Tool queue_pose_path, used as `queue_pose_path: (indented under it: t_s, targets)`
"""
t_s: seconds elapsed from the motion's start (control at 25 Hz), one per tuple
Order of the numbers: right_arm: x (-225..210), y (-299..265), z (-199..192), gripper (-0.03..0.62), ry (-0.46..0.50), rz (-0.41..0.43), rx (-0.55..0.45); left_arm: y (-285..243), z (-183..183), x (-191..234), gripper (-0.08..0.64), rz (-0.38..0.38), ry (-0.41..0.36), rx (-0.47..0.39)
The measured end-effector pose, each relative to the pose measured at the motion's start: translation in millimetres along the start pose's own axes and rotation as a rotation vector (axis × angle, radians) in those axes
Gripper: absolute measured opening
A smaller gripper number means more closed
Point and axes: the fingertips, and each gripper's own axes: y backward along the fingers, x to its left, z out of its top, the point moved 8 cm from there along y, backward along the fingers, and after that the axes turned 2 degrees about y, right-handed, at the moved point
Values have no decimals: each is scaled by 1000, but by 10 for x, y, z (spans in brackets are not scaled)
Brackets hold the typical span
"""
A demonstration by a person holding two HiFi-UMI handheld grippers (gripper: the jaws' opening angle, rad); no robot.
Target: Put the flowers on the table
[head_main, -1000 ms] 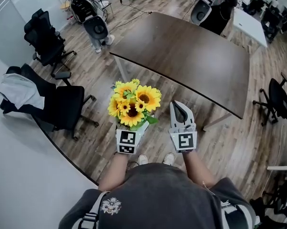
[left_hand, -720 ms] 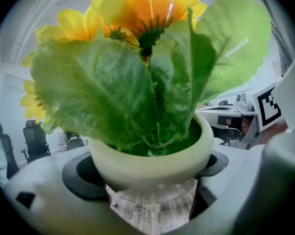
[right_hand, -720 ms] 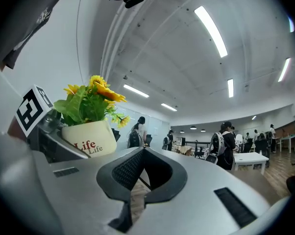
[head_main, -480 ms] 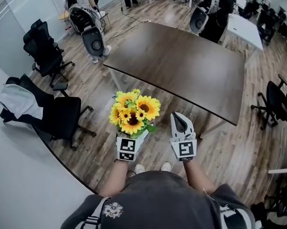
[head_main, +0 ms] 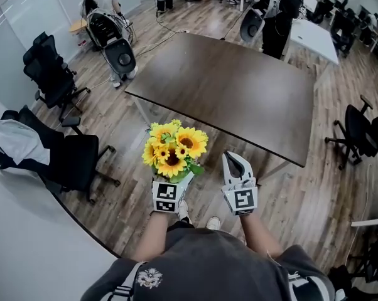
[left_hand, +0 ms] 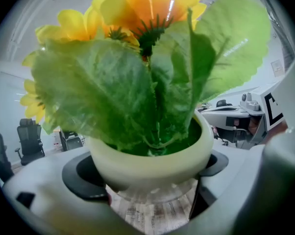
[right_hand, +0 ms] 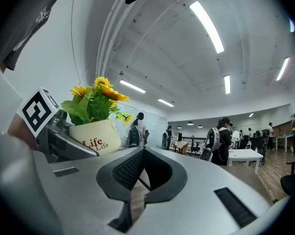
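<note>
We have stepped closer: the table (head_main: 239,86) edge now lies just beyond the flowers (head_main: 173,150), pot (left_hand: 147,155) clenched in left tongs (head_main: 170,180), right tongs (right_hand: 141,153) closed on nothing, set-down pending.

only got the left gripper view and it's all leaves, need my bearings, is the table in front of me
Observer: Yes. The head view shows the dark table ahead, with bare wood floor between its near edge and the pot of flowers; the pot is not over the table.
Operator: what's the other tool doing
Observer: The right tool is held beside the pot, apart from it, jaws together with nothing between them.
Operator: anything close on my left
Observer: A black office chair with a pale jacket over it stands to your left, well apart from the pot.
</note>
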Motion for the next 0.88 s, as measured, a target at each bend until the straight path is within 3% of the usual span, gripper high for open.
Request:
queue_pose_path:
  t_s: [0.44,0.88]
  targets:
    - [47,-705,-74,23,-9,-33,18,-536,-46,510,545,-84,-4,0]
    - [174,-1807,-12,23,6,-105,23,-1147,24,1479,545,-160,-25,-27]
